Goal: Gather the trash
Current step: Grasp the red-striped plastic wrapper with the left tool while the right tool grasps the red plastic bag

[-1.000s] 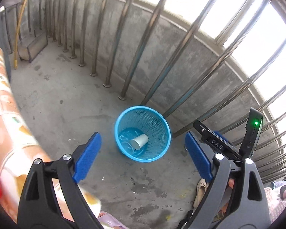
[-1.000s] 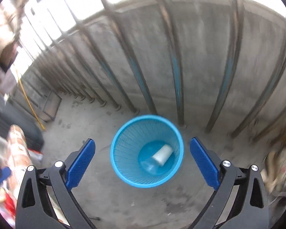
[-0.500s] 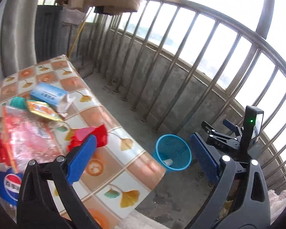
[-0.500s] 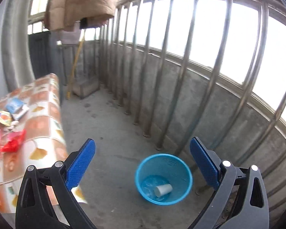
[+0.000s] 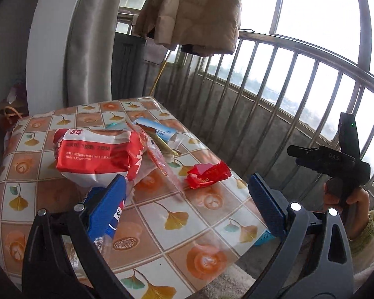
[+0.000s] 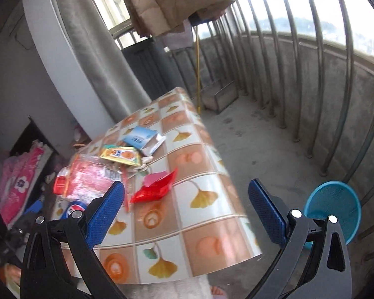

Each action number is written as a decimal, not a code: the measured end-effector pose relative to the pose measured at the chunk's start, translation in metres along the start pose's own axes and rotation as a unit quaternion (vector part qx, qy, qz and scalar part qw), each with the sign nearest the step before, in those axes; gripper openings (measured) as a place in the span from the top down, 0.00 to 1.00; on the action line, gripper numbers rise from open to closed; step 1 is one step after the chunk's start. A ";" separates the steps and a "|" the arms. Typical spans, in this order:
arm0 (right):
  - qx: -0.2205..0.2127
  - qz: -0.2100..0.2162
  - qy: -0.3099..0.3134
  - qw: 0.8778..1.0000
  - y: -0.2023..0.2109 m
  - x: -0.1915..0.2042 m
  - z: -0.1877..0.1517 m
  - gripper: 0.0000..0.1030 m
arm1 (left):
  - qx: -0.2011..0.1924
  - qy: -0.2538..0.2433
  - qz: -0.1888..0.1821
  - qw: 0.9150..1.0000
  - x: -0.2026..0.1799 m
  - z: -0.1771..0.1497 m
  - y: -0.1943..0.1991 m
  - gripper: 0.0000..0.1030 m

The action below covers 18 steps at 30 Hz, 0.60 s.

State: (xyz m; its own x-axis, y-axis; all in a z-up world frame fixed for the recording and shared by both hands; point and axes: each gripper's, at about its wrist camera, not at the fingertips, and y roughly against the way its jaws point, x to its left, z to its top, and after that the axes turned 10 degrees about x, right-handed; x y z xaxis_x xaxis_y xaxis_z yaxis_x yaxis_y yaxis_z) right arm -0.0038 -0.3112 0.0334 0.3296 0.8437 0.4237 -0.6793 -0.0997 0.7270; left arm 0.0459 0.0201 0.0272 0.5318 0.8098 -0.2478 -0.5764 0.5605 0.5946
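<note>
Outdoors, railed balcony, tiled-pattern table (image 5: 177,221) strewn with wrappers (image 5: 207,174), blue bin (image 6: 336,206) on concrete, both tongs (image 5: 187,199) (image 6: 187,209) wide

Glossy orange-and-white tiled plastic tablecloth (image 5: 177,214) is reflecting daylight. Crinkly shiny red foil wrapper (image 5: 208,175) is lying at 12 o'clock of the left view, glossy red-and-white plastic snack bag (image 5: 97,154) at 10 o'clock. Blue perforated plastic wastebasket (image 6: 334,208) is looking matt. Grey metal railing bars (image 6: 304,74) are showing a dull sheen; rough concrete floor (image 6: 256,144) is looking stained.
</note>
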 end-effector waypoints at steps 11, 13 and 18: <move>0.109 0.087 -0.100 0.985 -0.084 -0.014 0.008 0.16 | -0.001 0.055 0.043 0.998 0.011 -0.007 -0.054 0.29; 0.121 0.091 -0.111 0.982 -0.094 -0.017 0.009 0.19 | -0.001 0.057 0.047 0.997 0.010 -0.007 -0.059 0.34; 0.136 0.097 -0.128 0.977 -0.111 -0.021 0.011 0.25 | -0.011 0.042 0.056 0.997 0.003 -0.003 -0.063 0.42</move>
State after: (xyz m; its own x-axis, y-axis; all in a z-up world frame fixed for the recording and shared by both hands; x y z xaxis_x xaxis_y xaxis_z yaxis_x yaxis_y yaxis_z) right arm 0.0723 -0.3237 -0.0501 0.3890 0.6380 0.6645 -0.5572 -0.4115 0.7213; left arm 0.0818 -0.0123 -0.0128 0.4096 0.8787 -0.2452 -0.6425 0.4687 0.6062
